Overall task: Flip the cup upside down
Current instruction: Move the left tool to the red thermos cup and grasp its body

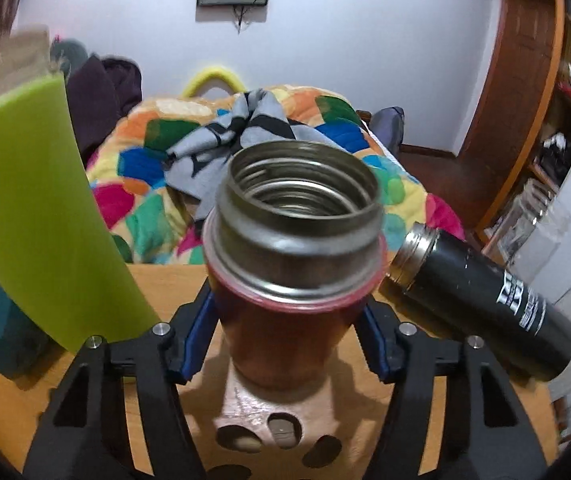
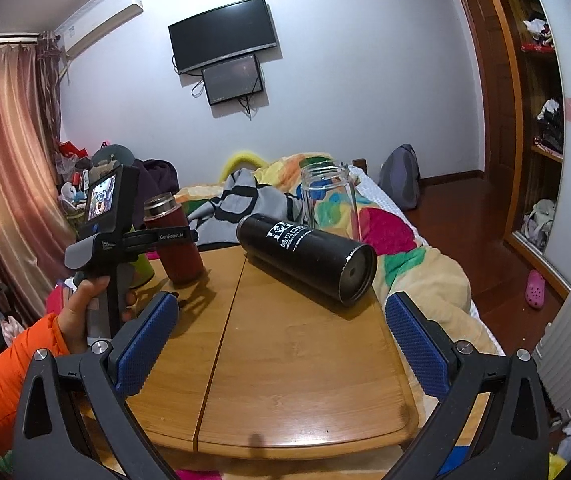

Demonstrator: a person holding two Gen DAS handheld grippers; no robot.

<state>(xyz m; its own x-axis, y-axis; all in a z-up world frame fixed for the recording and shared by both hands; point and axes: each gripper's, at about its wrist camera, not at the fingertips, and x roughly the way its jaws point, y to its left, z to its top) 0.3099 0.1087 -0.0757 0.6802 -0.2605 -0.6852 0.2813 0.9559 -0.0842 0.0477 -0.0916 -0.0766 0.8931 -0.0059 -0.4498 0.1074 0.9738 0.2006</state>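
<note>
A red thermos cup with a steel threaded mouth stands mouth up on the wooden table, slightly tilted. My left gripper is shut on its red body, blue pads on either side. In the right wrist view the same cup is at the table's far left, held by the left gripper. My right gripper is open and empty above the table's near part.
A black flask lies on its side at the table's right; it also shows in the left wrist view. A clear glass bottle stands behind it. A green cup stands left. A bed with a colourful quilt lies beyond.
</note>
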